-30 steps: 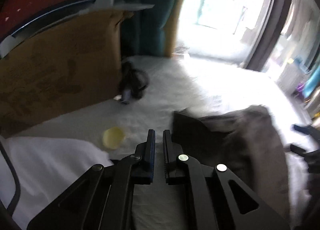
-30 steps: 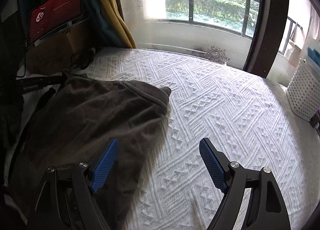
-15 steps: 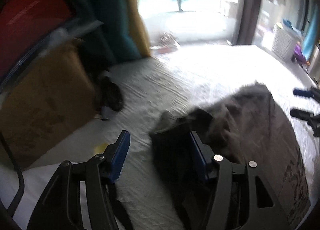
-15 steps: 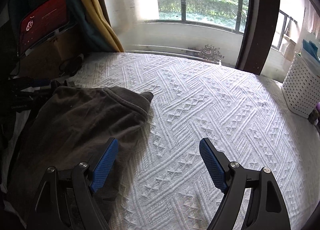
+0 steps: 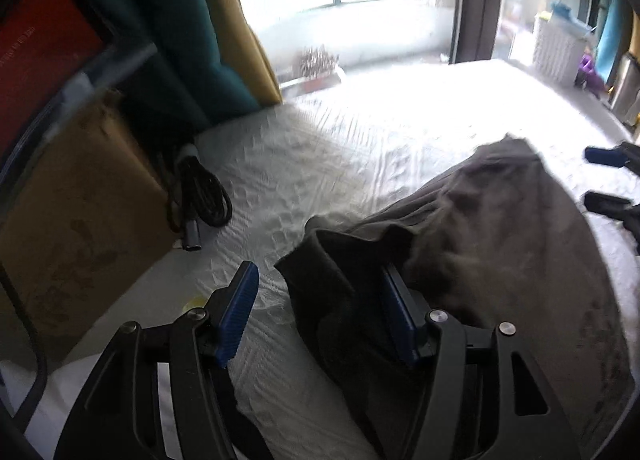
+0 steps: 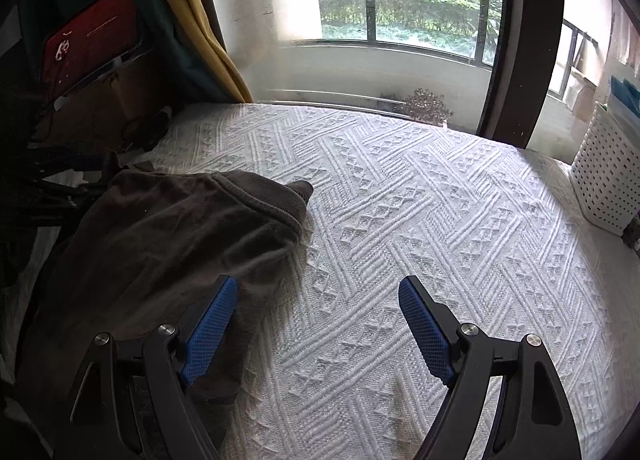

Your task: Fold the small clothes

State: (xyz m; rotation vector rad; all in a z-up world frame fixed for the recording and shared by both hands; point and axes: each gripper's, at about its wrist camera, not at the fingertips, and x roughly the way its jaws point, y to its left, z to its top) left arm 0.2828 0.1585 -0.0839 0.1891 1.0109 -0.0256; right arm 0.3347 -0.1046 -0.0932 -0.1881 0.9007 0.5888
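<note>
The left tool (image 5: 320, 308) stands spread wide, one raised edge of the crumpled dark grey-brown cotton garment (image 5: 500, 244) draped between its blue pads, nothing pinched. The right tool (image 6: 318, 320) is equally spread, empty, its left pad over the garment's lower edge. The cloth runs lower left to centre on the white textured bedspread (image 6: 420, 200); the left tool is nearer.

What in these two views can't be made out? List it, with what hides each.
- Dark garment: its type and near end; the left wrist view's lower edge and the left tool cover them.
- Garment's left side: lost in shadow in the right wrist view.
- Yellowish object: mostly behind the left tool's finger.
- Right tool: open, nothing between its fingers.
- White basket: cut by the edge.
</note>
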